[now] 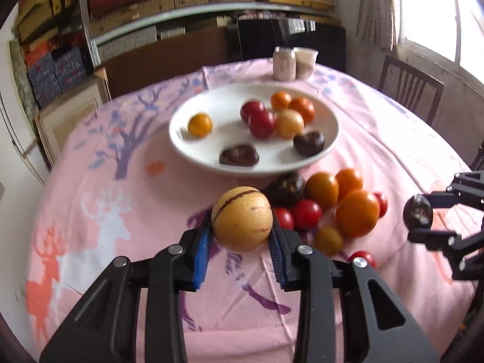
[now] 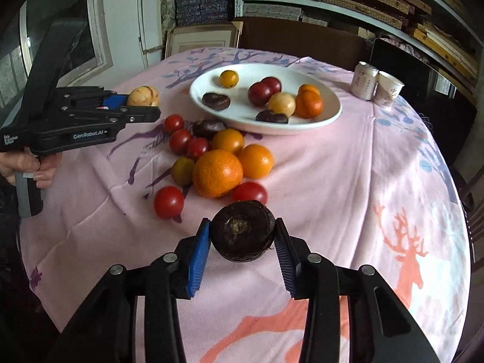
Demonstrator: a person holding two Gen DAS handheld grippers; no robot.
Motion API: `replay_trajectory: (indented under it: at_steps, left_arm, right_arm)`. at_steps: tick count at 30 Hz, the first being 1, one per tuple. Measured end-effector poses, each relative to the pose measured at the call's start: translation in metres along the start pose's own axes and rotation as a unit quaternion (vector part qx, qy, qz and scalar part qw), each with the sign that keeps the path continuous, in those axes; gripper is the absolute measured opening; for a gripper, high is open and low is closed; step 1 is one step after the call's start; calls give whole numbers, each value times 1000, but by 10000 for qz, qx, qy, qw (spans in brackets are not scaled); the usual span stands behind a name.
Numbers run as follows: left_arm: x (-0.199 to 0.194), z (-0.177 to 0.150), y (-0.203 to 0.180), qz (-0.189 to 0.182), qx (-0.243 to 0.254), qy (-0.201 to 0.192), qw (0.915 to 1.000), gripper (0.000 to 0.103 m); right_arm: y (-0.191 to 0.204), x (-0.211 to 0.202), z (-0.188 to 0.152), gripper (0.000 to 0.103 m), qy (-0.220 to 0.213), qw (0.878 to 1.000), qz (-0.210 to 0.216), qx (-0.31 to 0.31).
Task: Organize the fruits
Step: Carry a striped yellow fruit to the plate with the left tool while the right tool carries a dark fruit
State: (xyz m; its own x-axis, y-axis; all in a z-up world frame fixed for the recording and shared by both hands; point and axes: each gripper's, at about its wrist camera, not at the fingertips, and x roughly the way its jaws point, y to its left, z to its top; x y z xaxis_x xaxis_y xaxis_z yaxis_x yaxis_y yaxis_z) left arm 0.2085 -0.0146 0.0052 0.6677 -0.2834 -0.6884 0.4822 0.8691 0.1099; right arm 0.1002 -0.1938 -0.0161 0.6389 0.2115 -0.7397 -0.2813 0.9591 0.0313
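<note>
The left gripper [image 1: 242, 236] is clamped on a pale yellow round fruit [image 1: 242, 218], which sits between its blue pads [image 1: 202, 251] above the pink tablecloth [image 1: 121, 181]. The right gripper [image 2: 242, 242] is clamped on a dark round fruit [image 2: 243, 230] in the same way. Just beyond both lies a heap of loose oranges and tomatoes [image 2: 217, 172], and past that a white plate [image 1: 193, 148] with more fruit.

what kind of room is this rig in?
Likely a home dining room doubling as storage: round table under a pink deer-print tablecloth, wooden chair by a window, shelves stacked with boxes.
</note>
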Motion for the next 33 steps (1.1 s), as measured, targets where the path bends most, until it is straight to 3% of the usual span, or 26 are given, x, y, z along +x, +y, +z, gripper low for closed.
replay_trajectory:
  at_steps: [3, 7, 10, 14, 21, 24, 25, 26, 27, 28, 31, 33]
  left_arm:
    - [-16, 22, 5, 37, -145, -297, 9994, 34]
    - [-12, 49, 16, 153, -533, -314, 9980, 34]
    - [6, 64, 25, 156, -817, -194, 9963, 34]
    - [47, 75, 29, 428, -812, 29, 9958, 33]
    - [94, 80, 43, 46, -1099, 328, 9934, 34]
    - [103, 80, 43, 23, -1117, 375, 9930, 34]
    - [104, 79, 44, 13, -1200, 393, 9920, 39]
    - [104, 77, 46, 23, -1291, 392, 9908, 50]
    - [101, 76, 47, 98, -1414, 355, 9893, 85]
    - [97, 75, 48, 241, -1486, 259, 9883, 99]
    - [81, 73, 51, 735, -1529, -83, 9855, 99]
    - [75, 72, 51, 813, -1553, -24, 9845, 99]
  right_arm:
    - [-19, -15, 19, 42, -370, 9988, -103, 302]
    - [-43, -12, 50, 42, -577, 9963, -89, 630]
    - [-63, 10, 77, 42, -550, 9921, 220, 1102]
    - [-79, 50, 110, 42, -424, 9873, 579, 1419]
    - [-84, 97, 131, 42, -146, 9868, 726, 1440]
    - [-87, 102, 128, 47, -157, 9874, 513, 1492]
    - [-89, 100, 127, 57, -215, 9875, 403, 1508]
    - [-90, 98, 126, 82, -255, 9883, 296, 1478]
    - [-90, 94, 124, 91, -308, 9890, 180, 1437]
    - [-89, 89, 123, 91, -351, 9896, 116, 1393]
    - [-89, 75, 120, 95, -364, 9909, 115, 1291]
    - [-86, 61, 114, 97, -440, 9907, 52, 1283]
